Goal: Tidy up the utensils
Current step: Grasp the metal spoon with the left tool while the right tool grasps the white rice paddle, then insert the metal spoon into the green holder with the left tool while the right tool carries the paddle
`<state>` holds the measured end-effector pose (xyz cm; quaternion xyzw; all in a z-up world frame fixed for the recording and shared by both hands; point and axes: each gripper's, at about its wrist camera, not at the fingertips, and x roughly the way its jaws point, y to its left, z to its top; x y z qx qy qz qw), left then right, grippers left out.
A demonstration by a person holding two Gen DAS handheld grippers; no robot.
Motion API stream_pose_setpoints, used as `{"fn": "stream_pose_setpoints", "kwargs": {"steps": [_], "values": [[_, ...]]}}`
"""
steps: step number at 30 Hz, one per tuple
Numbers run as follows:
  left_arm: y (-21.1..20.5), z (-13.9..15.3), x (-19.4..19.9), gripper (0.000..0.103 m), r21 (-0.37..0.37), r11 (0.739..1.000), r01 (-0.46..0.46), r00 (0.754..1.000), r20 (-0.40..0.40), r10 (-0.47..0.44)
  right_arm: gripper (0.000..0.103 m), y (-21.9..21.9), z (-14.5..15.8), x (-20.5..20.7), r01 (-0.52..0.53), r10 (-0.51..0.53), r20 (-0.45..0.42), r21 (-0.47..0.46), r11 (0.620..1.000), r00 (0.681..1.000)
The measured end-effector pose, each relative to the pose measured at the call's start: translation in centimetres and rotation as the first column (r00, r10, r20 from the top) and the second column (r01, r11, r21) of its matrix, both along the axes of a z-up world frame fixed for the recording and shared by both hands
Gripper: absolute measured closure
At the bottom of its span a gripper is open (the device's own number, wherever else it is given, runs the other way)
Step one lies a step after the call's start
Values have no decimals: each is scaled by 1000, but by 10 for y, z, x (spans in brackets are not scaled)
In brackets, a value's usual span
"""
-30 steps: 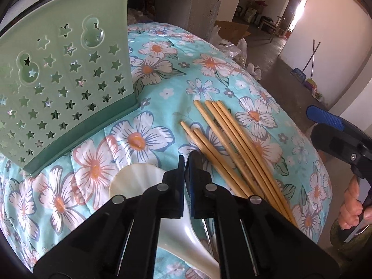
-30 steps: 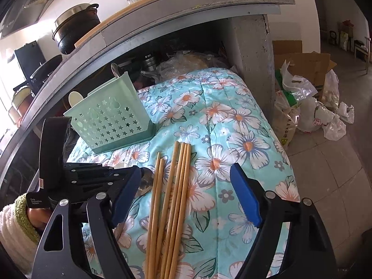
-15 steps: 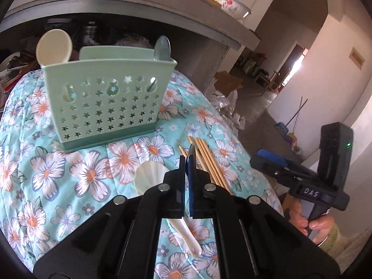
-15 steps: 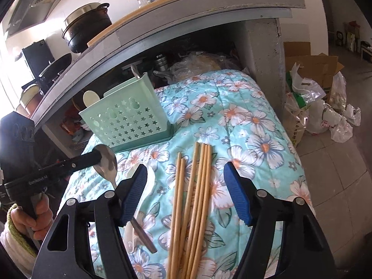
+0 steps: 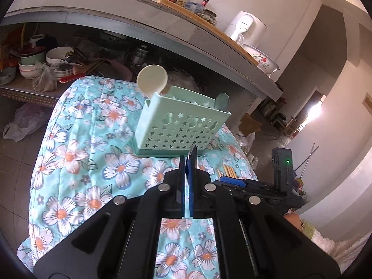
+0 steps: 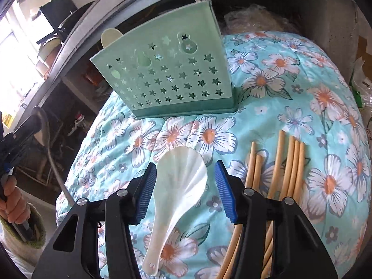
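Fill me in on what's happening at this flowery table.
A person with a handheld gripper in each hand is sorting utensils into the green caddy. The left gripper is shut on a metal spoon, held in the air. The right gripper straddles the white spoon lying on the cloth; its jaws have just been closing but do not yet grip it. The chopsticks lie untouched beside it.

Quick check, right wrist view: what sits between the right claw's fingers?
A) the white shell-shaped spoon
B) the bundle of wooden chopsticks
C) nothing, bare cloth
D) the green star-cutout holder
A: the white shell-shaped spoon lies on the floral cloth between the blue pads of the right claw, which do not yet press it; the chopsticks lie outside, to its right in the picture.
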<state>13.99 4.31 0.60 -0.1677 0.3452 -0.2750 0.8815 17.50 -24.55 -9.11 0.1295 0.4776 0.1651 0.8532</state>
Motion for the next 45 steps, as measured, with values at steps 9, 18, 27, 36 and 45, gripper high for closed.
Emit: {"fn": "stream_pose_setpoints", "kwargs": {"steps": [9, 18, 27, 36, 45], "values": [[25, -13, 0, 101, -24, 999, -44, 999, -20, 43, 73, 21, -26, 27, -47, 37, -118, -89, 995, 992], [29, -11, 2, 101, -33, 998, -49, 999, -3, 49, 97, 23, -11, 18, -37, 27, -96, -98, 995, 995], [25, 19, 11, 101, -29, 997, -74, 995, 72, 76, 101, 21, 27, 1, -18, 19, 13, -102, 995, 1000], [10, 85, 38, 101, -22, 993, -116, 964, 239, 117, 101, -11, 91, -19, 90, -59, 225, -130, 987, 972], [-11, 123, 88, 101, 57, 972, -230, 911, 364, 194, 101, -53, 152, -40, 160, -121, 390, -71, 985, 913]]}}
